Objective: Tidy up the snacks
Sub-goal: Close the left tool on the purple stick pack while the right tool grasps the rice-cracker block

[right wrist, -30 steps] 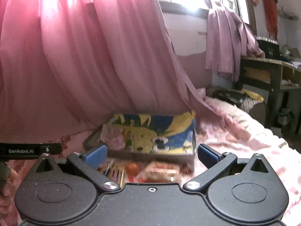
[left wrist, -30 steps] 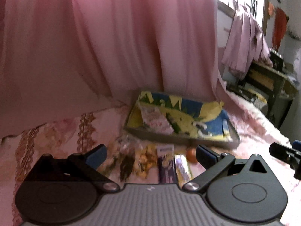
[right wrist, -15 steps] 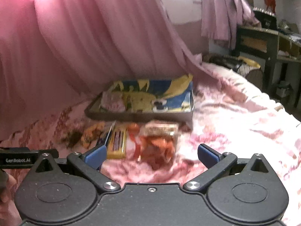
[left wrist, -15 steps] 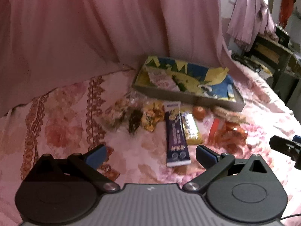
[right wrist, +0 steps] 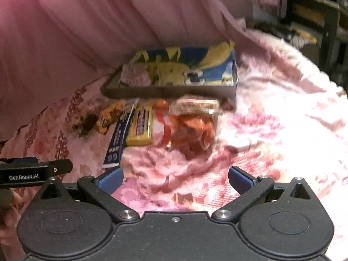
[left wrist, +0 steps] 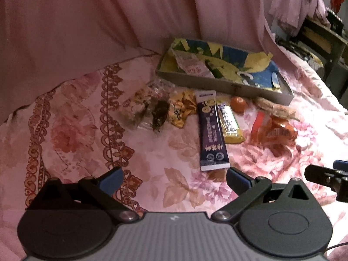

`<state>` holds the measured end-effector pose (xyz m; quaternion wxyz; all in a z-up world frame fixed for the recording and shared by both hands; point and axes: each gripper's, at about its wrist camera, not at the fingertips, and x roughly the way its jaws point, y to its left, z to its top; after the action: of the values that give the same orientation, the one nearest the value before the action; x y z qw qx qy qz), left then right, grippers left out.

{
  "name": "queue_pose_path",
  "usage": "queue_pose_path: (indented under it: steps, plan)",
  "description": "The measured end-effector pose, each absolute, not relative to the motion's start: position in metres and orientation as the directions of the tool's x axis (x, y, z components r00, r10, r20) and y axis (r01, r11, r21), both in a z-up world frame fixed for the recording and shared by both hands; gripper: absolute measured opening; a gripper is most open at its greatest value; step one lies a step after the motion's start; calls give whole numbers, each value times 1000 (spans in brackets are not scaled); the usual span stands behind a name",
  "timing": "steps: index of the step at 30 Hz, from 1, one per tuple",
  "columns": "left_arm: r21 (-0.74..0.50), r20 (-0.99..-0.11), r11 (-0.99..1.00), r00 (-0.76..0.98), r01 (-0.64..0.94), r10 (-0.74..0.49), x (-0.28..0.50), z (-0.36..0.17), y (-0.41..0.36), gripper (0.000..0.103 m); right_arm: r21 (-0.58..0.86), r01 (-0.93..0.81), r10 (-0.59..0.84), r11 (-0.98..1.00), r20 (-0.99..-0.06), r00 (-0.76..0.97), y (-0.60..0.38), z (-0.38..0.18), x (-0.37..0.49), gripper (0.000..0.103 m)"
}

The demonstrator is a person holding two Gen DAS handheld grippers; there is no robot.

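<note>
Snacks lie on a pink floral bedspread in front of a shallow box (left wrist: 226, 84) (right wrist: 169, 91) lined with a yellow and blue cartoon print. A pink packet (left wrist: 191, 64) lies inside the box. In front are a clear bag of dark bits (left wrist: 150, 108), a yellow wrapper (left wrist: 182, 108), a long purple packet (left wrist: 211, 130) (right wrist: 117, 139), a yellow bar (left wrist: 230, 124) (right wrist: 141, 126), a small orange ball (left wrist: 238, 104) and an orange snack bag (left wrist: 276, 128) (right wrist: 191, 126). My left gripper (left wrist: 174, 178) is open and empty, short of the purple packet. My right gripper (right wrist: 175, 177) is open and empty, short of the orange bag.
A pink curtain (left wrist: 108, 21) hangs right behind the box and snacks. A dark desk (left wrist: 326, 34) with hanging clothes stands at the far right. The bedspread (right wrist: 282, 113) spreads out to the right of the snacks.
Both views have tilted downward over the last second. The snacks now sit higher in view and more of the bedspread shows. Both grippers have stayed open.
</note>
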<state>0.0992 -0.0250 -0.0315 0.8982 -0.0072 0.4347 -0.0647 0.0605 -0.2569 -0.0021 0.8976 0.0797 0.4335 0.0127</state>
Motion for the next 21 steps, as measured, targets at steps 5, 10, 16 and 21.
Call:
queue_pose_path:
  steps: [5, 10, 16, 21]
  plan:
    - [-58, -807, 987, 575, 149, -134, 109, -39, -33, 103, 252, 64, 166, 966, -787, 594, -279, -3, 78, 102]
    - [-37, -814, 974, 558, 225, -160, 125, -44, -45, 103, 304, 100, 175, 947, -753, 634, -303, 0, 95, 103]
    - [-91, -807, 926, 518, 366, -284, 151, -49, -59, 103, 186, 35, 128, 982, -790, 599, -306, -13, 122, 103]
    - [-192, -795, 919, 495, 345, -352, 178, -59, -59, 103, 159, 4, 125, 987, -793, 596, -302, -22, 140, 102]
